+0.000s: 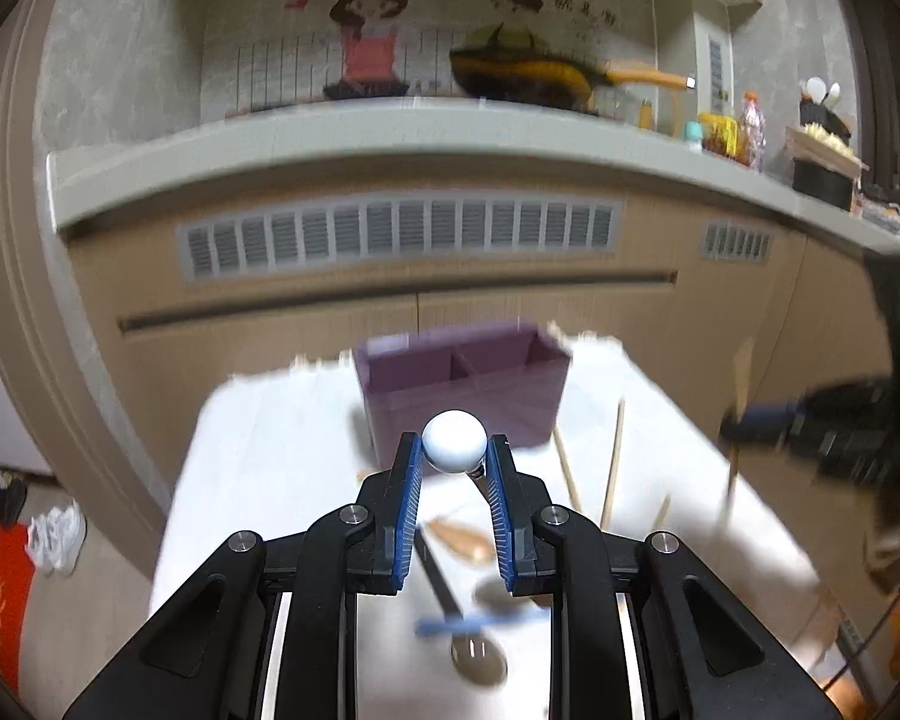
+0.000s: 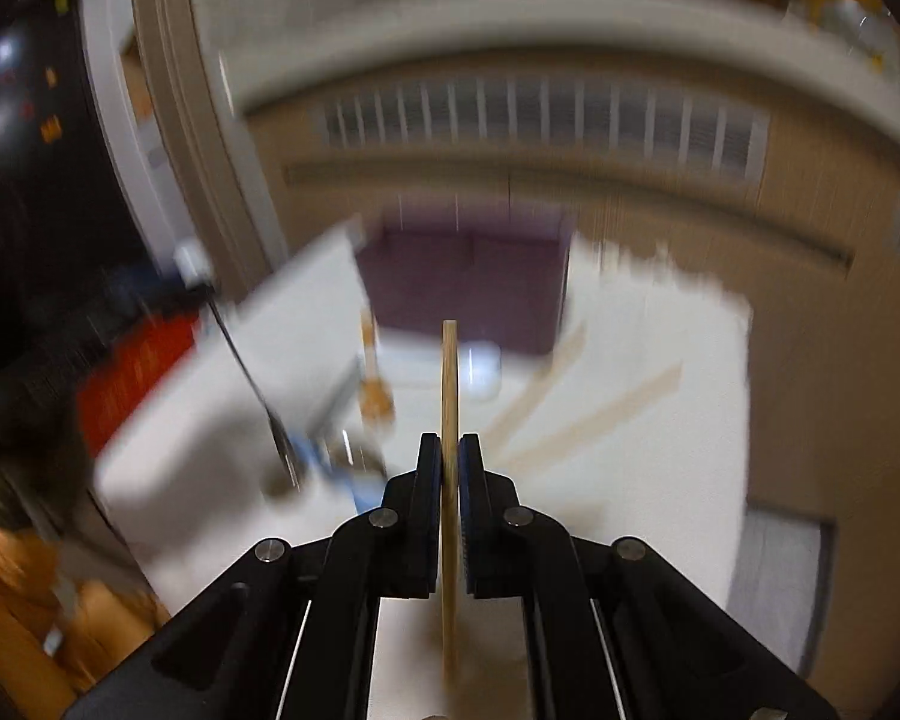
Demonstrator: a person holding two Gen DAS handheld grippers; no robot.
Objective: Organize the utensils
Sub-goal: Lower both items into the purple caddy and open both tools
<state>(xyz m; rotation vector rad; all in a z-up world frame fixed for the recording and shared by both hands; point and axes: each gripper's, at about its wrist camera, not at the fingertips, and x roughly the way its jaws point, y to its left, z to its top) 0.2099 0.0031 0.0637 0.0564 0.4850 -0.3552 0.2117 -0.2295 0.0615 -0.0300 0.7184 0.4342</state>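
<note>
My left gripper (image 1: 455,450) is shut on a utensil with a round white handle end (image 1: 453,441) and a thin metal shaft, held above the white table (image 1: 270,462). The purple divided utensil box (image 1: 462,387) stands just beyond it. My right gripper (image 2: 449,447) is shut on a wooden chopstick (image 2: 449,372), which stands upright between the pads; the purple box (image 2: 468,288) is ahead of it. The right gripper also shows at the right edge of the left wrist view (image 1: 750,423). The left gripper's utensil shows blurred at the left of the right wrist view (image 2: 240,360).
Loose wooden chopsticks (image 1: 615,462), a wooden spoon (image 1: 462,540), metal spoons (image 1: 480,657) and a blue-handled utensil (image 1: 480,624) lie on the table. Beyond the table are wooden cabinets (image 1: 270,300) and a counter with a pan (image 1: 528,75). The right wrist view is motion-blurred.
</note>
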